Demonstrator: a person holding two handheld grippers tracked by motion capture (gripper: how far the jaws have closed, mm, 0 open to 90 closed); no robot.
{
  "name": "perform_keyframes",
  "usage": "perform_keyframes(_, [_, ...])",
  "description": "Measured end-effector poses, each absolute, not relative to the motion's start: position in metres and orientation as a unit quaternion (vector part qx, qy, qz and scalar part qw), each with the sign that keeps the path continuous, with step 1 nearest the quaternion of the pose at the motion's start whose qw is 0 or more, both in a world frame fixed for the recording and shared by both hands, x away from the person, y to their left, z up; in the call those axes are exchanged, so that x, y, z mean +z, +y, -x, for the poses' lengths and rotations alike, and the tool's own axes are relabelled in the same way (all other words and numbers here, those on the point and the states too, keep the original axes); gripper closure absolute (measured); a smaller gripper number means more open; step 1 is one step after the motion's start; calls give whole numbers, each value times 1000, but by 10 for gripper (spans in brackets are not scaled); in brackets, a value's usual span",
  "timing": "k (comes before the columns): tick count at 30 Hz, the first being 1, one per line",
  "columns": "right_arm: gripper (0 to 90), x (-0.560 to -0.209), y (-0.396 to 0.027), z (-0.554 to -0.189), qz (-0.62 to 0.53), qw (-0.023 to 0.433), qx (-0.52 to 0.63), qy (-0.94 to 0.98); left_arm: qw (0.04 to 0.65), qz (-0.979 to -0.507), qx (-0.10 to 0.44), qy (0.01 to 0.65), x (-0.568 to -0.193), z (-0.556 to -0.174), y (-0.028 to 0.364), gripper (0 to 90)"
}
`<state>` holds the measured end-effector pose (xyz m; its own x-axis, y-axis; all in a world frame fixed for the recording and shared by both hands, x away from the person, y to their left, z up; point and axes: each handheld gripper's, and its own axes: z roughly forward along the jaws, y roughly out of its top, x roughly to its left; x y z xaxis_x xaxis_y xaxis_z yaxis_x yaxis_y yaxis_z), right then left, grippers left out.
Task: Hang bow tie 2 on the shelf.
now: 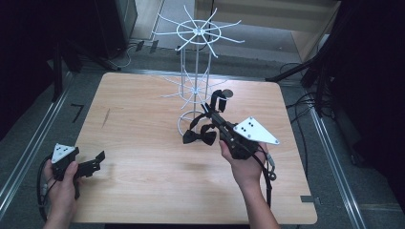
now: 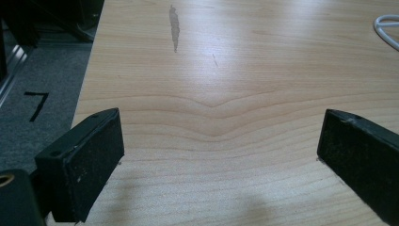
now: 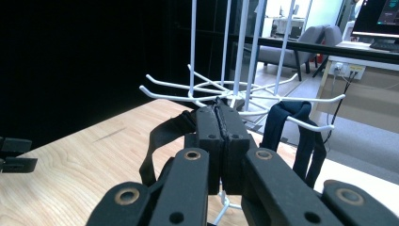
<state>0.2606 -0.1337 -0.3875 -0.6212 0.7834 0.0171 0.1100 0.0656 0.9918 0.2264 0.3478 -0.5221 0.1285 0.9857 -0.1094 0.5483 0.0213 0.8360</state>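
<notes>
Between the closed jaws of the right gripper point(image 3: 221, 141) sits a thin black strap point(image 3: 155, 141), pinched tight where the pads meet, just in front of the lower ring of hooks on the white wire rack point(image 1: 196, 71). From the high view the strap belongs to a bow tie point(image 1: 199, 137) whose bow lies on the table at the rack's foot, beside the right gripper point(image 1: 215, 107). A second black band point(image 3: 301, 136) already hangs over one lower hook, so by the look of it one piece is hung and the held one has yet to be looped on; the loop must still be lifted over a hook tip and let go.

The left gripper point(image 1: 98, 160) rests idle near the table's left edge, jaws wide apart over bare wood with nothing between them.

The table point(image 1: 138, 191) is pale wood grain with rounded corners and one dark smudge point(image 2: 174, 26). Around it lie grey floor, metal rails, cables and dark stands; beyond the rack, a chair and a desk.
</notes>
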Motion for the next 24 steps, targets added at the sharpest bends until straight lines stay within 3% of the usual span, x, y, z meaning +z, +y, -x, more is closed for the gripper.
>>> perform_keyframes(24, [900, -385, -130, -290, -348, 273, 589, 676, 396, -640, 277, 598, -522, -227, 349, 14])
